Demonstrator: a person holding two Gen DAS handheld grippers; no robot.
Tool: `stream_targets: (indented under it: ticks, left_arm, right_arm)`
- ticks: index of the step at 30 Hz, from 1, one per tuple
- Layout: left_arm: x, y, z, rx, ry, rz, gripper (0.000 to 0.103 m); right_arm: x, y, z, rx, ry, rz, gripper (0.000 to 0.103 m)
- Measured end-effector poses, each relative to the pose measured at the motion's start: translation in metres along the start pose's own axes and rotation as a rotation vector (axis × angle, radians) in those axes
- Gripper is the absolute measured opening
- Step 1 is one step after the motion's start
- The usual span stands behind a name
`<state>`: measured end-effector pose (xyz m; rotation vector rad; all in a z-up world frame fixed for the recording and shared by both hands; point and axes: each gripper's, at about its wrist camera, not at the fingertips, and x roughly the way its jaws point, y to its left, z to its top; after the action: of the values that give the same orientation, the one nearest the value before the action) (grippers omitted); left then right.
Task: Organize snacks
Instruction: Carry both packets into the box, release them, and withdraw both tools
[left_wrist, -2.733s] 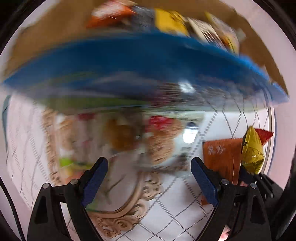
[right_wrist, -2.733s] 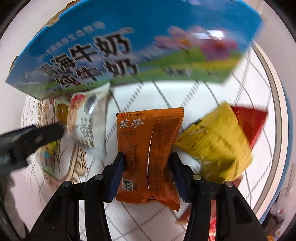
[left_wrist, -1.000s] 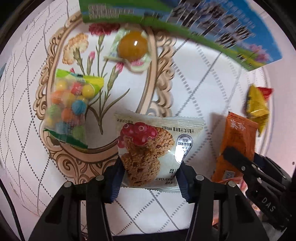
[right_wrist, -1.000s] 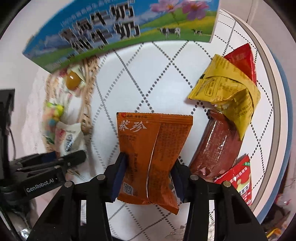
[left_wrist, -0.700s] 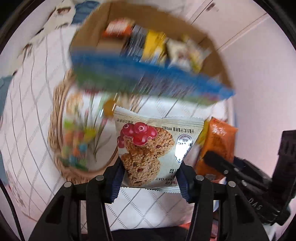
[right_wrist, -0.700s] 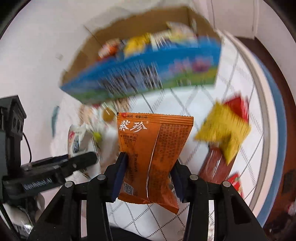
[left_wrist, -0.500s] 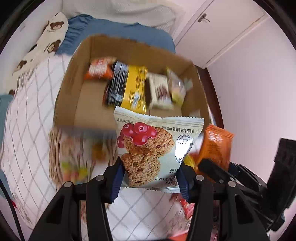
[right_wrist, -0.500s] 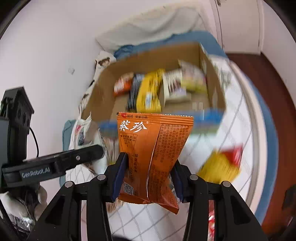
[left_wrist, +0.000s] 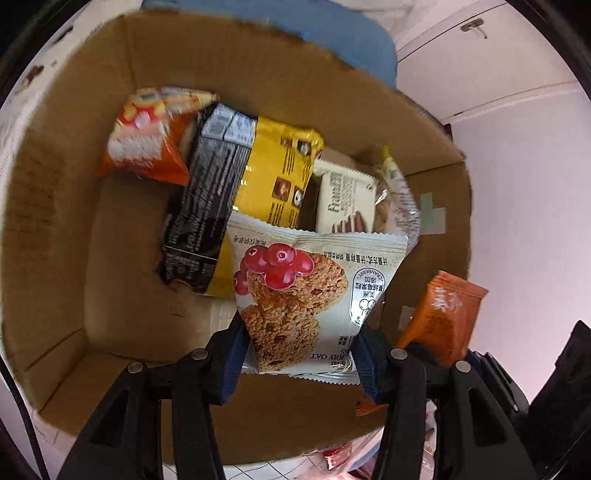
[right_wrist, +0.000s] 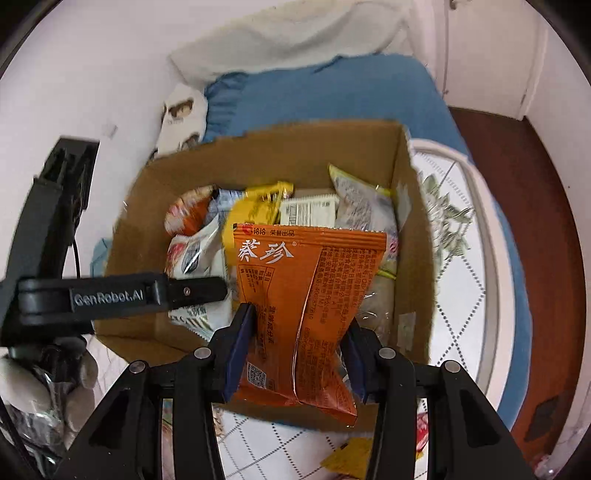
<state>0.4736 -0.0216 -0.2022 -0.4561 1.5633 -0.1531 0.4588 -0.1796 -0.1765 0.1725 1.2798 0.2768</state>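
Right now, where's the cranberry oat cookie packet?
The white cranberry oat cookie packet sits clamped in the left tool, over the open cardboard box, in front of the yellow-and-black snack bag.

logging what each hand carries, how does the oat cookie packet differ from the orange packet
The oat cookie packet is white with cranberries and cookies pictured; the orange packet is plain orange with white characters. The cookie packet sits in the left gripper, the orange one in the right gripper. The orange packet is pinched into a waist; the cookie packet keeps a flatter face. Both are sealed, clamped near the bottom, and held above the open cardboard box.
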Motion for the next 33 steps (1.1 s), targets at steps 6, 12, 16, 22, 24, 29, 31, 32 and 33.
stream_targets:
  ticks: [6, 12, 16, 22, 24, 29, 31, 32, 33]
  left_arm:
    - [0.019, 0.001, -0.004, 0.006, 0.058, 0.033, 0.049]
    - [0.018, 0.006, -0.008, 0.04, 0.019, 0.089, 0.087]
    - [0.004, 0.006, -0.015, 0.075, -0.024, 0.127, 0.088]
    - [-0.031, 0.002, -0.035, 0.161, -0.167, 0.227, 0.088]
    - [-0.045, 0.003, -0.046, 0.183, -0.222, 0.25, 0.088]
    - [-0.072, 0.001, -0.069, 0.224, -0.345, 0.294, 0.088]
    - [-0.083, 0.001, -0.073, 0.237, -0.386, 0.301, 0.088]
    - [-0.09, 0.004, -0.078, 0.24, -0.404, 0.302, 0.088]
    - [-0.098, 0.005, -0.085, 0.245, -0.434, 0.3, 0.088]
  right_arm:
    - [0.03, -0.004, 0.002, -0.017, 0.089, 0.005, 0.052]
    - [0.042, -0.003, 0.001, -0.029, 0.126, -0.044, 0.098]
    - [0.04, 0.002, 0.001, -0.035, 0.113, -0.08, 0.098]
    - [0.019, 0.005, -0.006, -0.003, 0.032, -0.127, 0.098]
    - [0.012, 0.006, -0.011, 0.003, 0.015, -0.127, 0.098]
    - [-0.006, 0.013, -0.026, 0.013, -0.054, -0.152, 0.098]
    - [-0.015, 0.018, -0.033, 0.005, -0.082, -0.168, 0.098]
    - [-0.019, 0.02, -0.035, 0.003, -0.096, -0.171, 0.098]
    - [-0.023, 0.023, -0.039, -0.001, -0.106, -0.171, 0.098]
